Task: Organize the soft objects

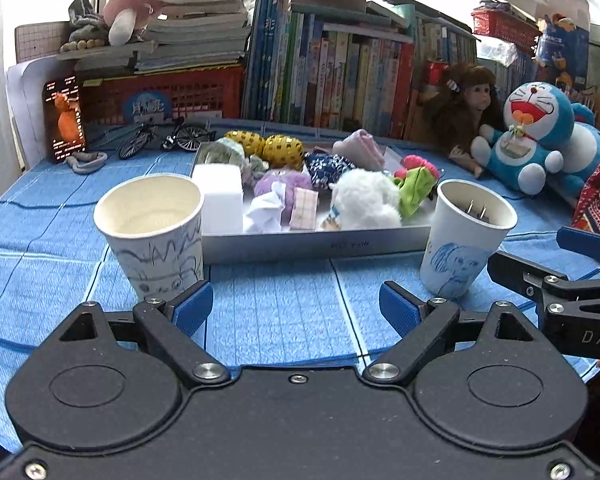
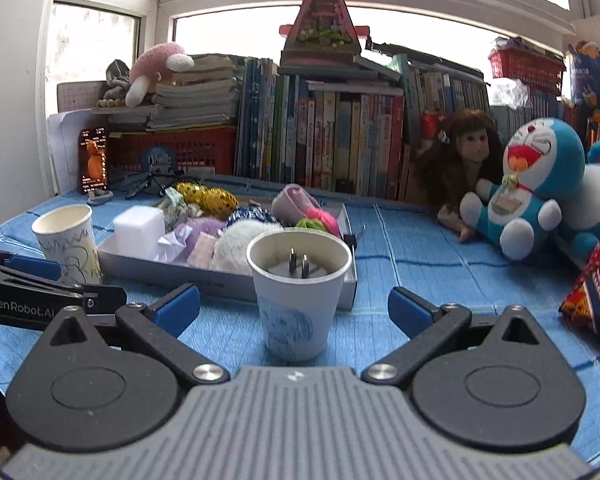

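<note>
Left gripper (image 1: 296,308) wide, holding nothing, low over the blue mat (image 1: 276,304), aimed at the gap between the cups. Right gripper (image 2: 294,310) also wide and bare, its fingers flanking the right cup (image 2: 298,292) without touching it.

Step, as judged: both grippers hover short of the tray (image 1: 320,242), nothing gripped. The scene fits either a sort about to go on or one already through, since the soft bits all lie in the tray. Any pick would call for reaching past the cups and closing gently on squashy stuff.

Counts:
- Cups: 2. Left cup (image 1: 150,226) looks empty; right cup holds a white plug, prongs up.
- Tray: 1, between and behind the cups.
- In the tray: white foam block (image 1: 220,196), 2 yellow spotted balls (image 1: 266,146), purple plush (image 1: 286,184), white fluffy plush (image 1: 366,200), green-pink toy (image 1: 416,180), navy pouch (image 1: 326,166), pink cloth (image 1: 360,148), crumpled paper (image 1: 266,210). Roughly ten pieces; the heap hides some.
- Behind: 1 doll (image 1: 466,108), 1 blue plush (image 1: 540,136).
</note>
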The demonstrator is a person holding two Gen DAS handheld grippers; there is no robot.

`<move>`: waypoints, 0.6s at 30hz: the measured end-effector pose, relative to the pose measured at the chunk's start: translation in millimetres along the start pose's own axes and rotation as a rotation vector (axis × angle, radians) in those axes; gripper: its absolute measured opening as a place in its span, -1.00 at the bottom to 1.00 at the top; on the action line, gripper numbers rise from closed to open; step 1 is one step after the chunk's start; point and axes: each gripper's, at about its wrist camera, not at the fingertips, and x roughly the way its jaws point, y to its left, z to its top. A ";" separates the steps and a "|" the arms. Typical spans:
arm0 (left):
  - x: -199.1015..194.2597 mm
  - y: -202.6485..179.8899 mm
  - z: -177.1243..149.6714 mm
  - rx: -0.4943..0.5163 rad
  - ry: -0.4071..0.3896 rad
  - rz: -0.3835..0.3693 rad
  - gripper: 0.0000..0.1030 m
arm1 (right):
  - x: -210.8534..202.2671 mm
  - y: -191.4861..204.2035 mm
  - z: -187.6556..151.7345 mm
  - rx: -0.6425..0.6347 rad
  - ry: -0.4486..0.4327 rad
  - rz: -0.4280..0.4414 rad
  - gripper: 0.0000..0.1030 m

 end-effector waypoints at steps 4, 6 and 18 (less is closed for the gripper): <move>8.9 -1.3 -7.8 -0.002 0.024 0.013 0.74 | 5.9 0.3 -10.3 0.010 0.026 -0.005 1.00; 13.3 -1.4 -11.6 -0.007 0.038 0.016 0.74 | 8.5 1.1 -15.8 0.013 0.035 -0.012 1.00; 35.1 -2.7 -28.5 -0.027 0.086 0.070 0.75 | 26.7 2.1 -41.2 0.041 0.097 -0.049 1.00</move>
